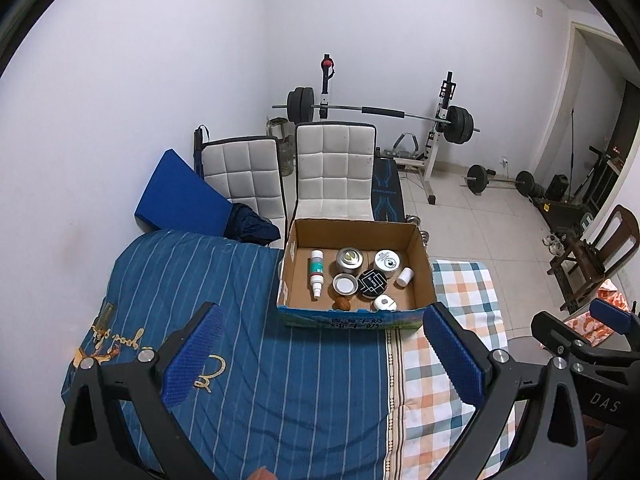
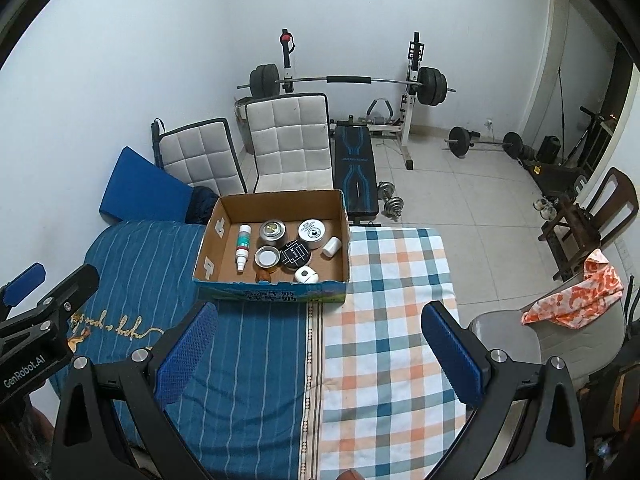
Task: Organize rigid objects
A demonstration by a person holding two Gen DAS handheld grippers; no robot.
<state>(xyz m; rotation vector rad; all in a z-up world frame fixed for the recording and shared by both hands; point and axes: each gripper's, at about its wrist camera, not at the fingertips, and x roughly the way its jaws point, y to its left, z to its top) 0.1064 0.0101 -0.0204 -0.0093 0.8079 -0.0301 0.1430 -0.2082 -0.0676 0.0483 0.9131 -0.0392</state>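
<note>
An open cardboard box (image 1: 424,276) (image 2: 208,240) stands on the cloth-covered table. Inside lie a white spray bottle (image 1: 317,274) (image 2: 242,247), round tins (image 1: 349,260) (image 2: 272,231), a black patterned lid (image 1: 372,283) (image 2: 295,258), a small white cylinder (image 1: 404,276) (image 2: 331,246), a white round case (image 1: 385,303) (image 2: 306,275) and a brown nut-like piece (image 1: 342,304). My left gripper (image 1: 320,336) is open and empty, in front of the box. My right gripper (image 2: 320,334) is open and empty, to the box's front right.
The table carries a blue striped cloth (image 1: 200,280) and a checked cloth (image 2: 392,280). Two white padded chairs (image 1: 334,172) stand behind the box. A weight bench with barbell (image 2: 352,80), dumbbells and a wooden chair (image 2: 592,216) are on the tiled floor.
</note>
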